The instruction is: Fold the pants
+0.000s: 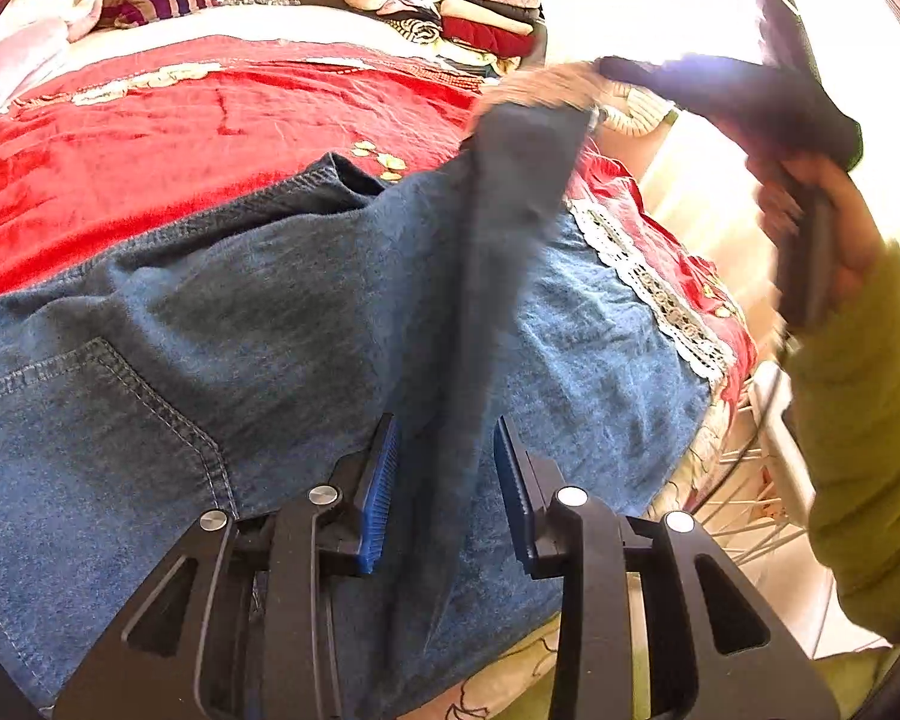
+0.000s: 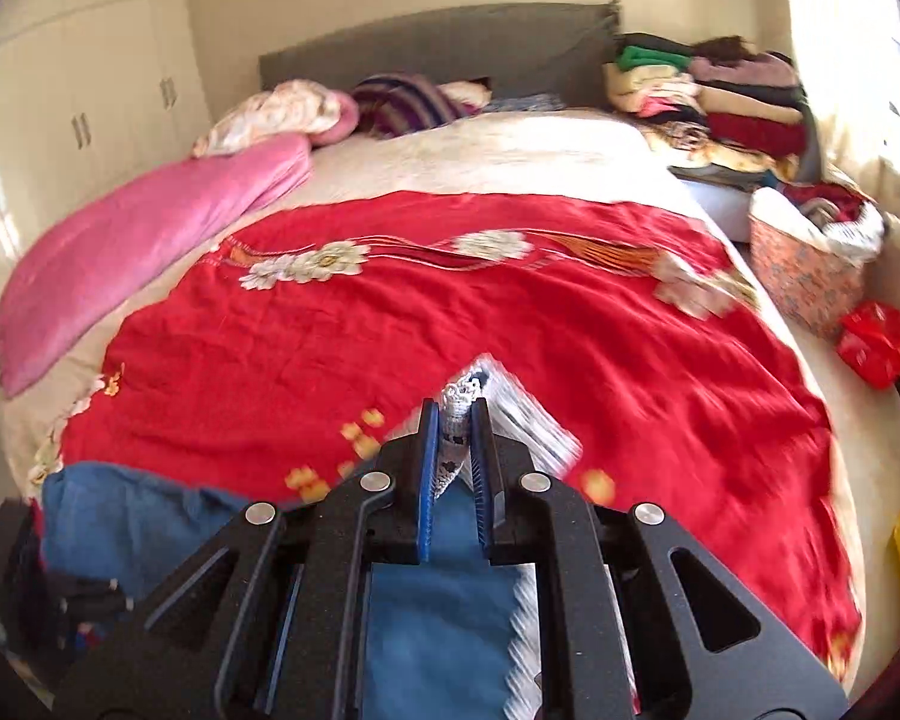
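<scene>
Blue denim pants [image 1: 258, 312] with a white lace hem lie on the red bedspread [image 1: 168, 138], back pocket at the left. One leg [image 1: 510, 228] is lifted and stretched as a taut strip from between my left gripper's fingers up to the right gripper [image 1: 606, 96]. My left gripper [image 1: 447, 480] has its blue pads apart with the strip passing between them. In the right wrist view my right gripper [image 2: 455, 450] is shut on the white lace hem [image 2: 456, 426] of the pants leg [image 2: 438, 612], held above the bedspread [image 2: 510, 324].
A pink blanket [image 2: 138, 240] lies along the bed's left side. Folded clothes [image 2: 714, 96] are stacked at the far right of the bed. A patterned basket [image 2: 804, 276] and a red packet [image 2: 876, 342] sit right of the bed. A white wire rack [image 1: 762, 480] stands by the bed corner.
</scene>
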